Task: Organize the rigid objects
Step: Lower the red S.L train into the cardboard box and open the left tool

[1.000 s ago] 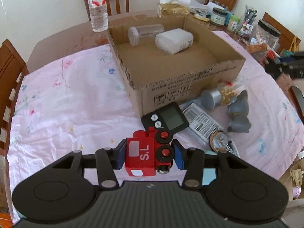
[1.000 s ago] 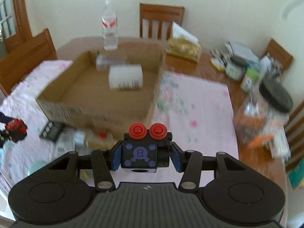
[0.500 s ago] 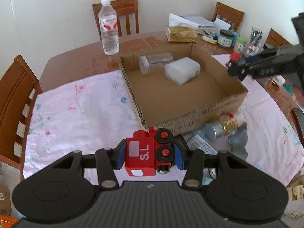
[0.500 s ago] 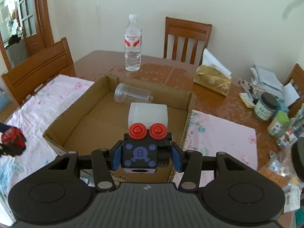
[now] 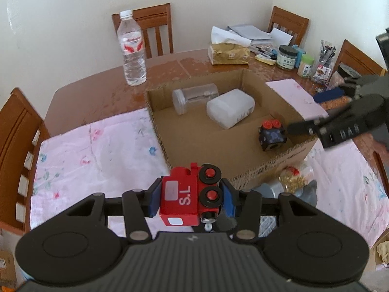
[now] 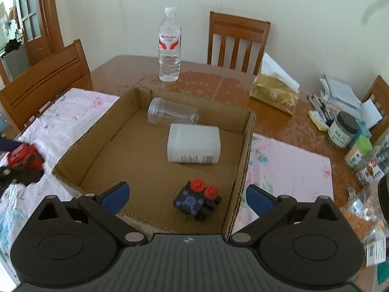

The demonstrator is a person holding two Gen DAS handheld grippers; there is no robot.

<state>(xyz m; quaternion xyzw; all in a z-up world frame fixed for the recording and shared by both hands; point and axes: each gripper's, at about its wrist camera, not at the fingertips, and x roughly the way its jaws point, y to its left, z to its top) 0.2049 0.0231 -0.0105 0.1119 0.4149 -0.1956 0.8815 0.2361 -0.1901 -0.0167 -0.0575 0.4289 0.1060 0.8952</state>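
Observation:
My left gripper [image 5: 192, 198] is shut on a red toy train [image 5: 186, 198] marked "S.L", held above the tablecloth just short of the cardboard box [image 5: 287, 158]. My right gripper [image 6: 186, 196] is open and empty above the box's near right corner. A black toy train car [image 6: 197, 200] with red wheels lies on the box floor below it; it also shows in the left wrist view [image 5: 271, 135]. A clear jar [image 6: 170, 112] and a white container [image 6: 194, 147] lie in the box [image 6: 243, 160]. The right gripper shows blurred at the right of the left wrist view [image 5: 340, 126].
A water bottle [image 5: 132, 48] stands behind the box. A tissue pack [image 6: 274, 95], jars [image 6: 342, 130] and stationery crowd the far right. A jar of gold bits [image 5: 294, 177] and a grey toy [image 5: 308, 192] lie in front of the box. Wooden chairs [image 6: 235, 41] surround the table.
My right gripper has opened and dropped the black train car into the box. My left gripper has risen and moved toward the box with the red train.

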